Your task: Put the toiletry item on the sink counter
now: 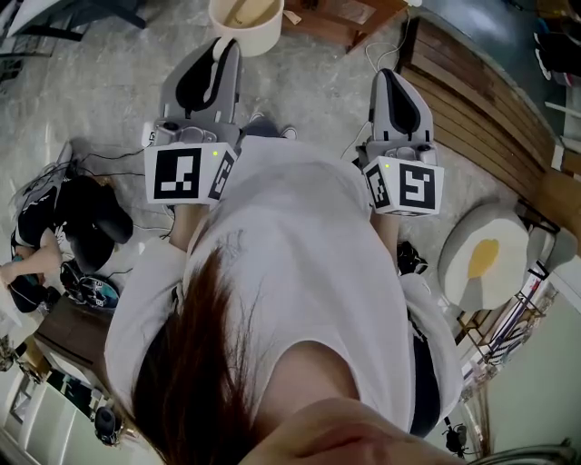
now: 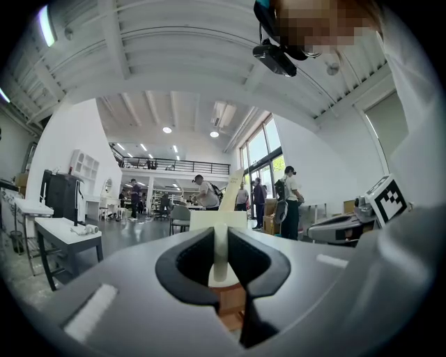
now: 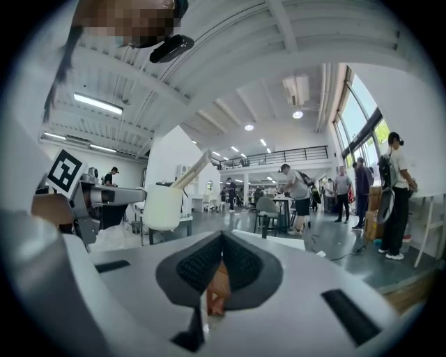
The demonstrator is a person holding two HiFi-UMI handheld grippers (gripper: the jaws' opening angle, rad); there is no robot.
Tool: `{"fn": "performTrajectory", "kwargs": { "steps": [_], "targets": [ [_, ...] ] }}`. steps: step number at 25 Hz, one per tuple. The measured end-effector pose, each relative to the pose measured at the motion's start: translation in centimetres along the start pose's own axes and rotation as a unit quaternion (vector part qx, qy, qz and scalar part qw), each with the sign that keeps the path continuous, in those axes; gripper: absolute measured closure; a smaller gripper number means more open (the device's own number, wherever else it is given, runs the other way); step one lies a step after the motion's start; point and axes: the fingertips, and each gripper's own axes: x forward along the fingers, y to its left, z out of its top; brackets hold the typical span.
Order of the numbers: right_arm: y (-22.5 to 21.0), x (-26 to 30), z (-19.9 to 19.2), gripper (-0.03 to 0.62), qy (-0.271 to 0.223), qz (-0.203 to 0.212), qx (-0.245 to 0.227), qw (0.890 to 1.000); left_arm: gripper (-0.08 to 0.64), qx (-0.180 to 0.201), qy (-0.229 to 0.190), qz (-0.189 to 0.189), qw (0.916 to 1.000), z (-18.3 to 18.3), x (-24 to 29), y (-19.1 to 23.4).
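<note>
Riding at twelve o'clock of the left gripper (image 1: 227, 45), the cream toiletry cup (image 1: 245, 25) is pinched by its wall between those jaws, with one pale stick (image 1: 243, 11) leaning inside. I'd judge it picked up and mid-carry: no sink counter shows anywhere, so the setting down is all left. The right gripper (image 1: 390, 80), at three o'clock of the left, has its jaws together on nothing. One cup, one stick, two grippers.

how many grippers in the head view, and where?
2. The left gripper is at upper left, shut on the rim of a cream cup. The right gripper is at upper right, jaws together, holding nothing. None seems hidden.
</note>
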Motion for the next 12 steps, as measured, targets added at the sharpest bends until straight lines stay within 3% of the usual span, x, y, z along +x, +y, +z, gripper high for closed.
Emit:
{"fn": "performTrajectory", "kwargs": {
  "steps": [12],
  "targets": [
    [0.6,2.1,0.7,0.581,-0.01,0.016,0.012,1.0,0.512,-0.008,0.006,-0.001,0.9999,-0.2,1.2,1.6]
  ]
}}
